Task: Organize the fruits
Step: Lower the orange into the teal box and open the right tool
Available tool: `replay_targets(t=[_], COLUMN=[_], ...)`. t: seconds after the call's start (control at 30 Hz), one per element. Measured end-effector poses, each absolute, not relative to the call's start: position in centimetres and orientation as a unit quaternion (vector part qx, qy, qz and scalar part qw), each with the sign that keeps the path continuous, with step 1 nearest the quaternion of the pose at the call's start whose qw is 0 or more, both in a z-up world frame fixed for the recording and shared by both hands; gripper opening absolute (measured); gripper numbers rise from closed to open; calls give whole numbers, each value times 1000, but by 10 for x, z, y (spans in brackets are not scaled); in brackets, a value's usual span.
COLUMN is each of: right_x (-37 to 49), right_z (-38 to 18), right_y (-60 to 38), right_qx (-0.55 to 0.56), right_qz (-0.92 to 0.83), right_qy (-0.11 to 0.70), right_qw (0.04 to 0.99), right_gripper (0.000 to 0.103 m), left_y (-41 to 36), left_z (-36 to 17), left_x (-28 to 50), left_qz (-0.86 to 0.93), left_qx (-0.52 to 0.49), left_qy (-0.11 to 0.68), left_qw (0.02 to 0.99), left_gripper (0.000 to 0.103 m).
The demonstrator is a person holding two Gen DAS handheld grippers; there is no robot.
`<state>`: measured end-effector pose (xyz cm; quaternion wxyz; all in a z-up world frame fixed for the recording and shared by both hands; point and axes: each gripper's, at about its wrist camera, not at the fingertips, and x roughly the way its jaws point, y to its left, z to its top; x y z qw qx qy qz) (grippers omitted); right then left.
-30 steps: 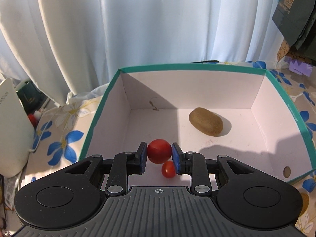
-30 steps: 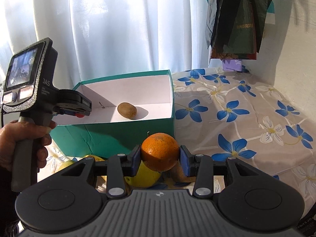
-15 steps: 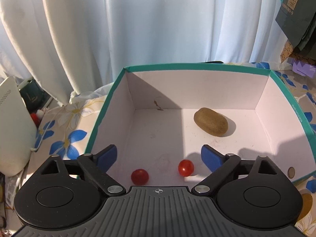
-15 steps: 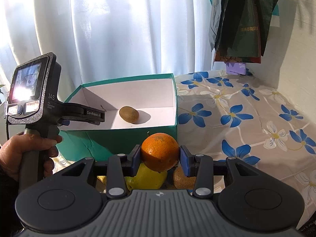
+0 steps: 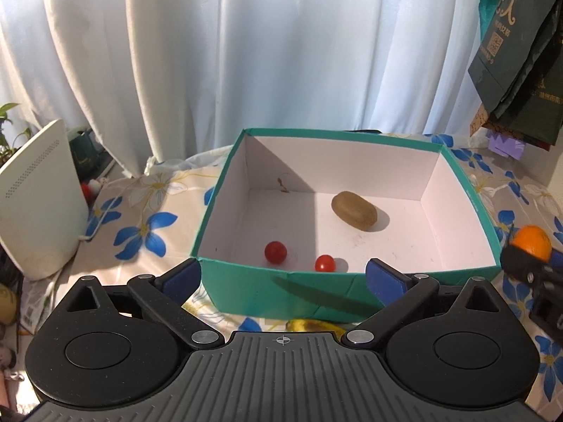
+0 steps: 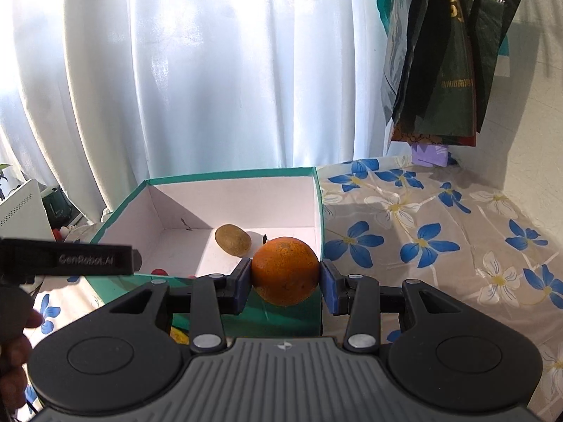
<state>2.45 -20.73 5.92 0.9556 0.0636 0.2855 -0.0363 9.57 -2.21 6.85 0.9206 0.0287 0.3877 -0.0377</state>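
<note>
Both tongs sit at the near wall of the green box [image 5: 281, 281]: the left gripper [image 5: 281, 274] has just been spreading its jaws and now stands wide apart with nothing between them, its blue pads straddling that wall from outside. Inside the box, two cherry tomatoes [image 5: 275, 251] lie close to the near wall and a kiwi [image 5: 354, 210] rests toward the middle, apart from them. At the box's right near corner, the right gripper [image 6: 285, 277] is clamped on an orange [image 6: 284, 270], held just above the rim.
</note>
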Motion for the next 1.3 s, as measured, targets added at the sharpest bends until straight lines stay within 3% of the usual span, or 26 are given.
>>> replay_targets(t=[0.97,1.23,1.3], right_x=[104,102,98], right_z=[1,3,7], right_y=[-191,-193,-193], right_qx=[24,31,34], right_qz=[-28,-19,-19], right_qy=[311,314,310], right_qw=[950,949,950], right_gripper=[41,47,59], left_y=[-5,-7,-7], left_z=[60,59,58], left_x=[95,96,96], left_qz=[3,1,1], left_qx=[17,21,23], left_qy=[417,419,421], left_qw=[909,908,907], left_gripper=[102,102,102])
